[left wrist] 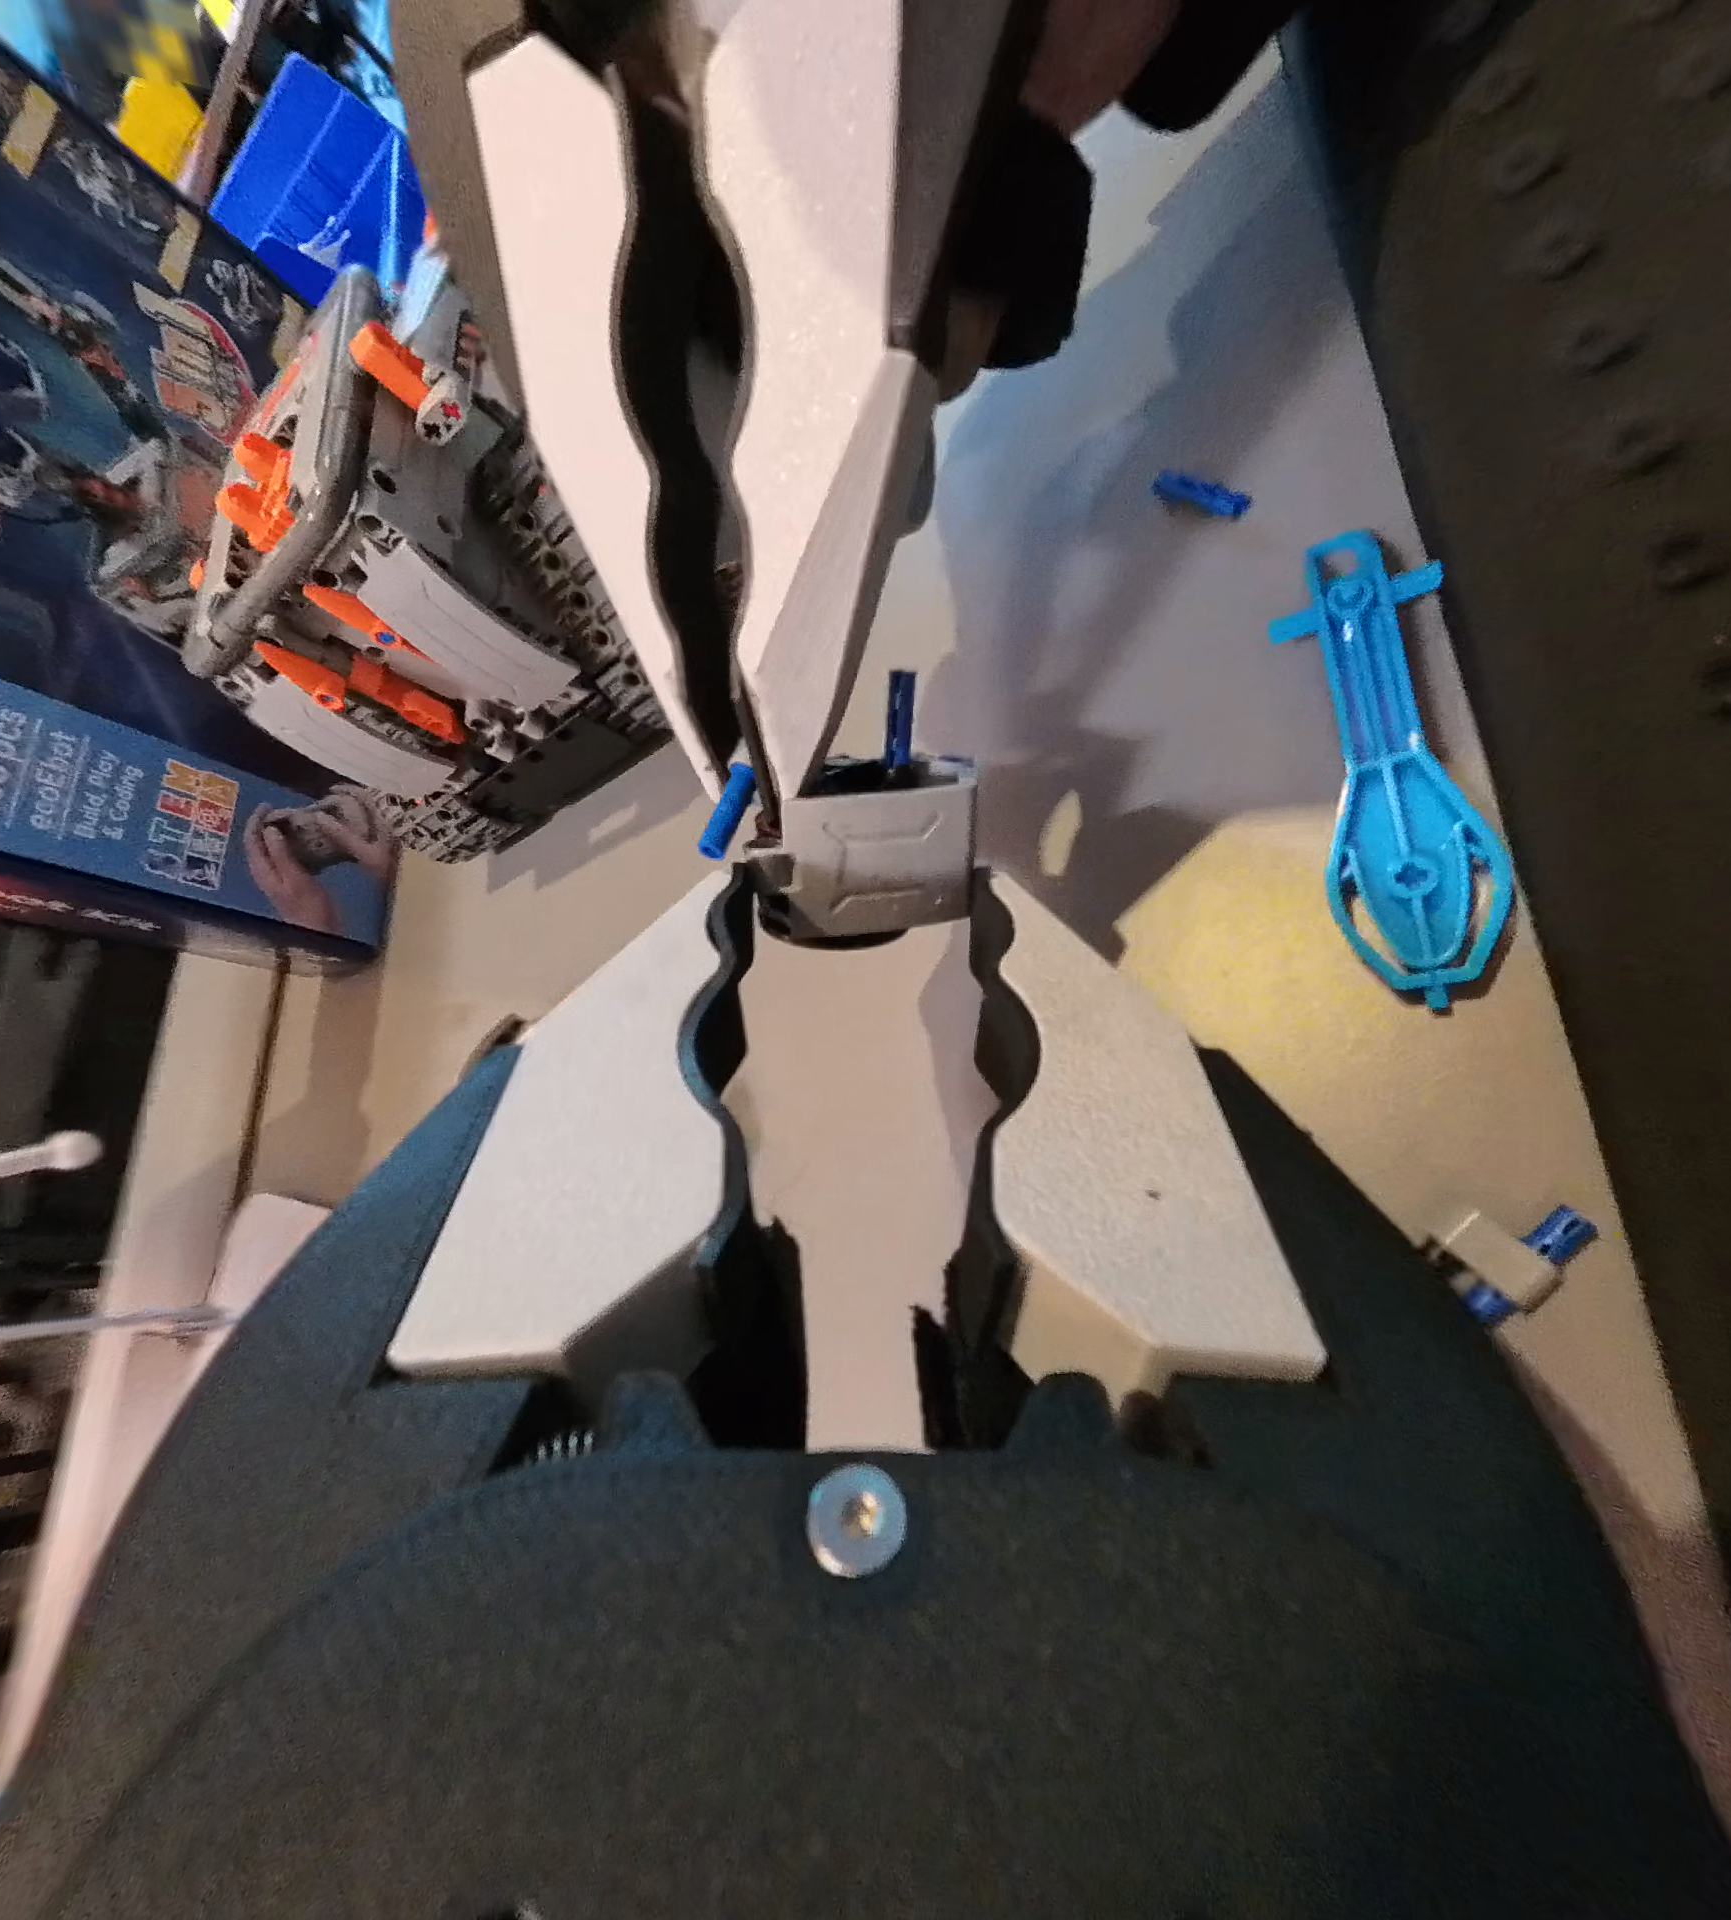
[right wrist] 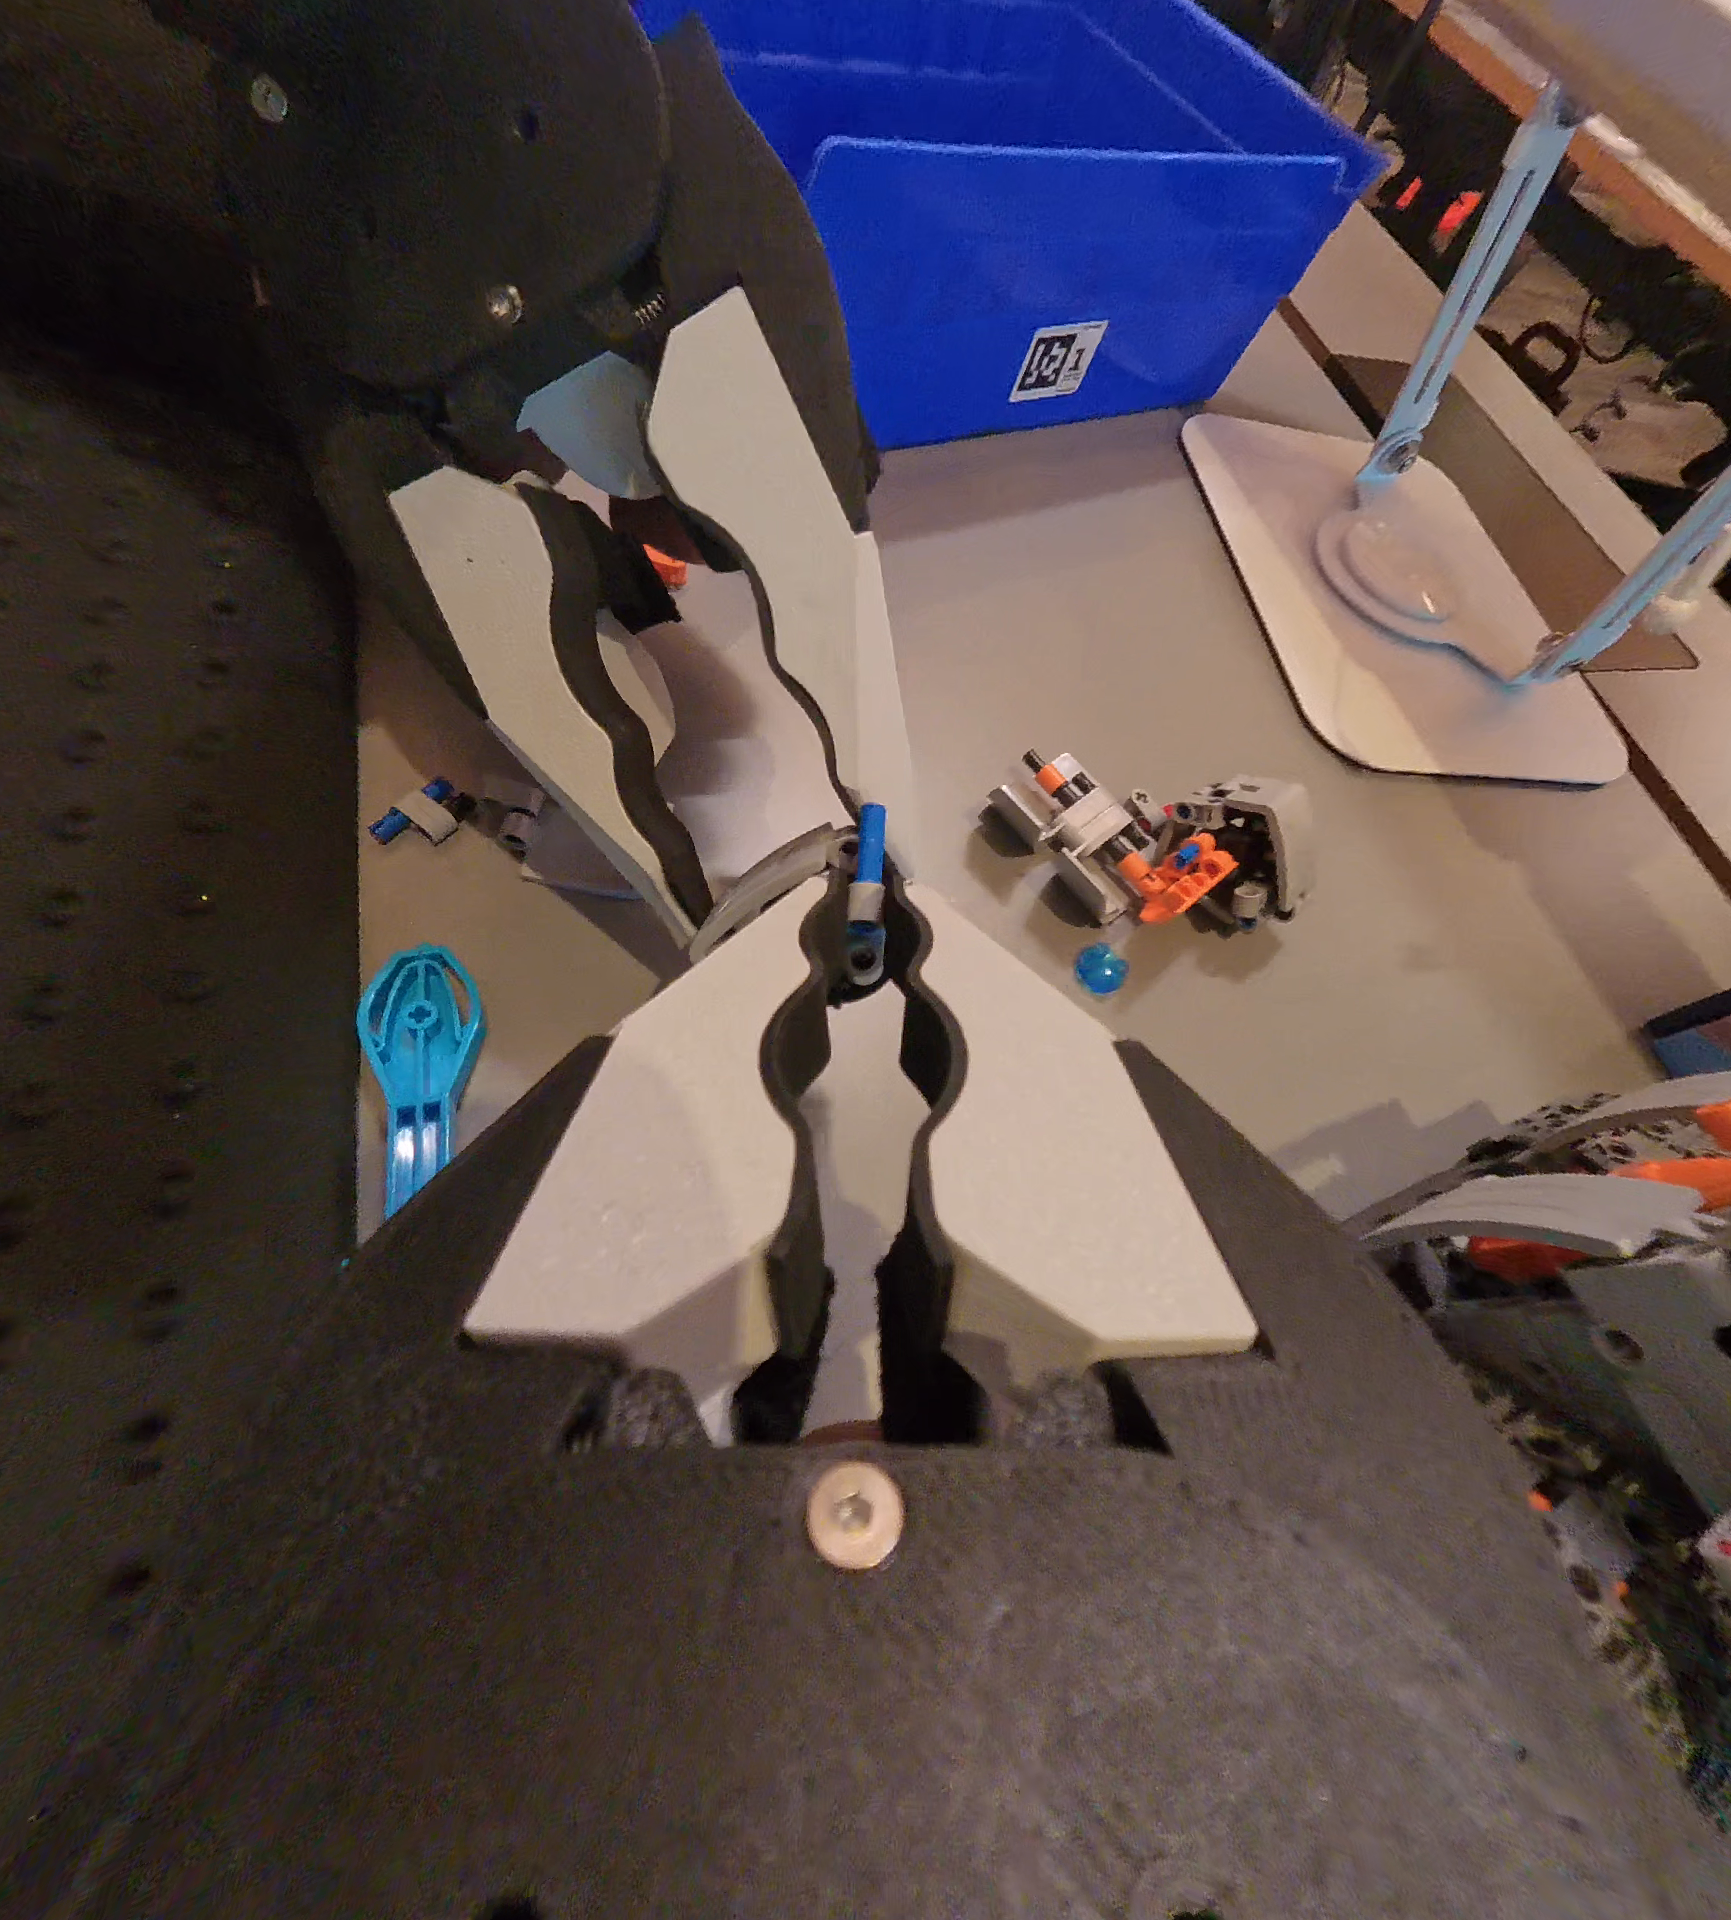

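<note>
Grey, curved plastic block piece sits pinched at my left gripper fingertips, above the smooth pale table. My right gripper, narrowed, clamps a slim blue-and-grey pin against it, beside a spoon-shaped translucent blue tool.

Right gripper around blue-tipped grey pin

In the right wrist view, the storage bin sits top centre on the table, the lamp base to its right, a small brick assembly below them, right of centre.
</note>
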The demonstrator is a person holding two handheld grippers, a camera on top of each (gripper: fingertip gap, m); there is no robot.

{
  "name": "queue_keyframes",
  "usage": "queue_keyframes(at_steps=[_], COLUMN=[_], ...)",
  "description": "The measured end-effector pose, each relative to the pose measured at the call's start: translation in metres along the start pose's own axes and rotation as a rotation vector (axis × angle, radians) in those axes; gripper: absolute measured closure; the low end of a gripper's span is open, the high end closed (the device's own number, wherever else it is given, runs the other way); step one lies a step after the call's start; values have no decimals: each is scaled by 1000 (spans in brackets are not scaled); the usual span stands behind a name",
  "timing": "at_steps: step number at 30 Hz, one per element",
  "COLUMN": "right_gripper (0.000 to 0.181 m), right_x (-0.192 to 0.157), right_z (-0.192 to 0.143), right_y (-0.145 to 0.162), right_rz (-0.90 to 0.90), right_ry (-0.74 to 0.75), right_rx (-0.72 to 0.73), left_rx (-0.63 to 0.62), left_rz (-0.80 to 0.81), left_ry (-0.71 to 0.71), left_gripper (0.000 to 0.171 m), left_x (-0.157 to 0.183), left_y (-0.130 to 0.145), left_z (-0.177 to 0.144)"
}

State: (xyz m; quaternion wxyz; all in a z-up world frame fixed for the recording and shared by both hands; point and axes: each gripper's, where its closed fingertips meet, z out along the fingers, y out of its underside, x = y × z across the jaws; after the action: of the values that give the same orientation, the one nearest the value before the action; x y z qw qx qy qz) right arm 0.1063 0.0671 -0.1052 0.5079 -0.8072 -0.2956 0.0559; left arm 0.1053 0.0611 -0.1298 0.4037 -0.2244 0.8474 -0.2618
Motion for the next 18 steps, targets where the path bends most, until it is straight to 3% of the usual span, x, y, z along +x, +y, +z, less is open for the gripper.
queue_keyframes(at_steps=[6,7,9,13,15,18], right_gripper=[177,177,177,177,177,177], right_x=[16,21,31,38,38,33], right_z=[5,5,1,-7,-9,-10], right_y=[3,4,0,-13,-21,-30], right_rz=[255,257,213,75,8,-56], right_ry=[10,45,132,267,325,364], right_rx=[49,52,72,117,131,152], left_rx=[-31,-36,-37,77,125,145], left_rz=[0,-35,-121,-403,-508,-539], left_ry=[-74,-72,-47,-1,21,26], left_gripper=[131,123,113,106,108,122], left_x=[-11,-12,-12,-26,-30,-31], left_y=[4,4,5,-7,-9,-10], left_z=[-2,-1,1,-4,-4,0])
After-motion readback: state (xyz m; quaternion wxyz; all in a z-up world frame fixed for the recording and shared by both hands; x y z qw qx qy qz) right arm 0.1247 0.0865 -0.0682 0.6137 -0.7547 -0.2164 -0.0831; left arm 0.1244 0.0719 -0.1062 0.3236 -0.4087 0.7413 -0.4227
